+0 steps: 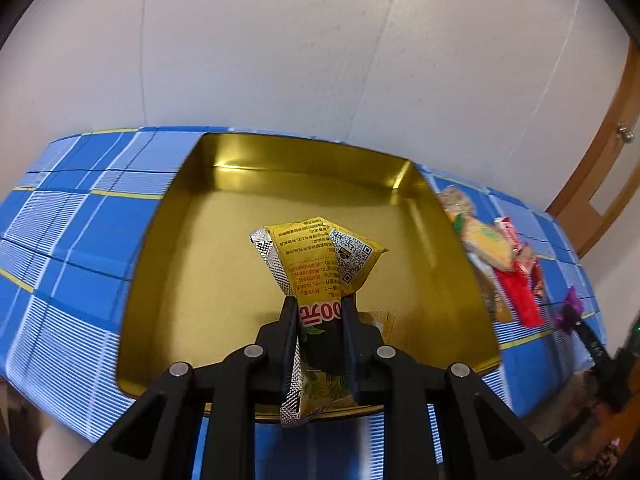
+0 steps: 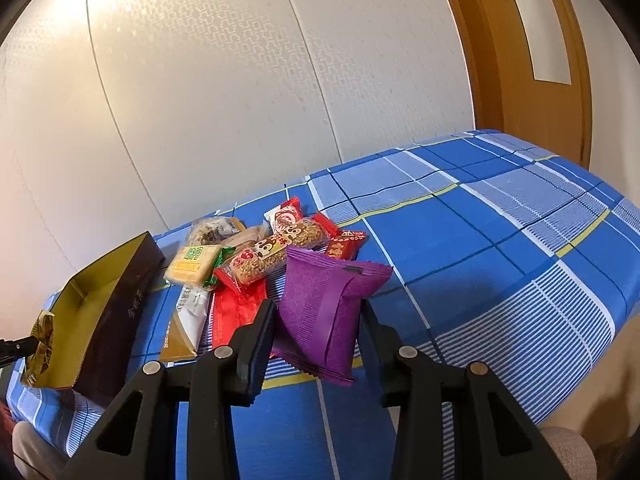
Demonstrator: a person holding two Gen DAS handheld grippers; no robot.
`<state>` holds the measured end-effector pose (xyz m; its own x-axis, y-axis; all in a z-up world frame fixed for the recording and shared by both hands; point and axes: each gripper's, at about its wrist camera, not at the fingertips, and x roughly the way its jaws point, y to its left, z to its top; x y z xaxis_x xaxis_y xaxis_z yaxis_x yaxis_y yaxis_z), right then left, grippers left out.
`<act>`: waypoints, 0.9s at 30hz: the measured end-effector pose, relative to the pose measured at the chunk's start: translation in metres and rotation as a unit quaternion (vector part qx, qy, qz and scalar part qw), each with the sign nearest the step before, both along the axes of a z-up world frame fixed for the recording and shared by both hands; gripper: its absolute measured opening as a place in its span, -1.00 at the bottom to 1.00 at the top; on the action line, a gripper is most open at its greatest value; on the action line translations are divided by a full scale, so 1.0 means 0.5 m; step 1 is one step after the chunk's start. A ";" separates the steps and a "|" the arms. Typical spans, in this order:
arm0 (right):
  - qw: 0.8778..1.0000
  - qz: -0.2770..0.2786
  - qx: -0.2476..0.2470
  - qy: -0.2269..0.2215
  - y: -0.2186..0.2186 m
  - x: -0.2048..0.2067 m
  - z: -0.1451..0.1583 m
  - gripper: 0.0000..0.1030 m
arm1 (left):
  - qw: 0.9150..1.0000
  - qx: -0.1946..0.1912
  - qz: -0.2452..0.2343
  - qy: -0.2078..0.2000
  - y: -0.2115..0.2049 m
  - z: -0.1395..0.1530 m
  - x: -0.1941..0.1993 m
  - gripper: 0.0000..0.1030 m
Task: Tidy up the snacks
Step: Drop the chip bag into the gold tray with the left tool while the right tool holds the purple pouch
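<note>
My left gripper (image 1: 319,308) is shut on a yellow and silver snack packet (image 1: 320,260), which hangs over the inside of the gold-lined tin box (image 1: 208,280). In the right wrist view that box (image 2: 116,304) shows its dark outer wall at the left, with the left gripper's tip and the packet (image 2: 40,336) at its near end. My right gripper (image 2: 318,312) is shut on a purple snack packet (image 2: 326,312), held just above the blue checked cloth. Behind it lies the snack pile (image 2: 264,256): a peanut bar, red wrappers, a yellow-green biscuit pack.
A blue checked cloth (image 2: 500,248) covers the table, which stands against a white wall. The snack pile (image 1: 500,264) lies just right of the box in the left wrist view. A wooden door (image 2: 520,40) stands at the far right. The right gripper's purple packet (image 1: 570,304) shows there too.
</note>
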<state>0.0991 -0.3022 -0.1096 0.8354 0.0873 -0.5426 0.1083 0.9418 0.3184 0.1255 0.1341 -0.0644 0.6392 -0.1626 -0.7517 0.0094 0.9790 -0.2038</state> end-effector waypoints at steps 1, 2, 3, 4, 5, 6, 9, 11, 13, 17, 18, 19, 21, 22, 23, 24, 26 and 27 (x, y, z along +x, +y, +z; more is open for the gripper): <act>1.000 0.000 -0.002 -0.001 0.001 0.000 0.001 -0.22 | 1.000 0.003 0.000 0.002 0.003 -0.001 0.002 -0.59; 1.000 0.001 -0.002 -0.001 0.001 0.000 0.001 -0.22 | 1.000 0.006 0.002 0.004 0.010 -0.002 0.005 -0.59; 1.000 0.002 -0.003 -0.002 0.002 0.000 0.001 -0.22 | 1.000 0.011 0.003 0.006 0.016 -0.004 0.007 -0.59; 1.000 0.002 -0.005 -0.001 0.003 0.000 0.001 -0.22 | 1.000 0.016 0.002 0.010 0.022 -0.007 0.011 -0.60; 1.000 0.002 -0.005 -0.002 0.003 0.000 0.001 -0.22 | 1.000 0.020 0.002 0.014 0.026 -0.010 0.014 -0.60; 1.000 0.003 -0.005 -0.001 0.003 0.000 0.001 -0.22 | 1.000 0.024 0.004 0.017 0.030 -0.012 0.017 -0.60; 1.000 0.002 -0.008 -0.001 0.004 0.000 0.001 -0.22 | 0.999 0.045 0.011 0.024 0.042 -0.026 0.026 -0.62; 1.000 0.001 -0.009 0.000 0.004 0.000 0.002 -0.22 | 0.998 0.058 0.015 0.025 0.048 -0.033 0.031 -0.67; 1.000 0.001 -0.010 -0.002 0.004 0.000 0.004 -0.23 | 0.997 0.071 0.020 0.024 0.048 -0.037 0.034 -0.80; 1.000 0.002 -0.011 -0.006 0.004 -0.004 0.009 -0.23 | 0.995 0.088 0.025 0.029 0.057 -0.047 0.031 -0.80; 1.000 0.002 -0.010 -0.006 0.004 -0.004 0.009 -0.23 | 0.996 0.078 0.024 0.031 0.058 -0.048 0.028 -0.80; 1.000 0.002 -0.010 -0.006 0.004 -0.004 0.010 -0.23 | 0.997 0.072 0.021 0.032 0.056 -0.047 0.027 -0.79; 1.000 0.003 -0.008 -0.008 0.005 -0.006 0.012 -0.23 | 0.996 0.085 0.015 0.035 0.047 -0.051 0.031 -0.79; 1.000 0.003 -0.009 -0.008 0.006 -0.006 0.014 -0.23 | 0.995 0.093 0.012 0.039 0.043 -0.055 0.036 -0.79; 1.000 0.003 -0.008 -0.010 0.008 -0.008 0.018 -0.23 | 0.994 0.102 0.011 0.044 0.040 -0.058 0.040 -0.79; 1.000 0.003 -0.006 -0.012 0.009 -0.009 0.021 -0.23 | 0.993 0.110 0.014 0.047 0.039 -0.061 0.045 -0.79; 1.000 0.008 0.006 -0.014 0.014 -0.013 0.030 -0.23 | 0.991 0.122 0.027 0.052 0.044 -0.067 0.057 -0.73; 1.000 0.012 0.011 -0.015 0.020 -0.014 0.035 -0.23 | 0.990 0.124 0.035 0.053 0.049 -0.067 0.061 -0.73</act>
<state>0.0919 -0.2923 -0.0921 0.8488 0.1197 -0.5150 0.0750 0.9370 0.3413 0.1562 0.1586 -0.0978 0.5580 0.0762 -0.8263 -0.0683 0.9966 0.0458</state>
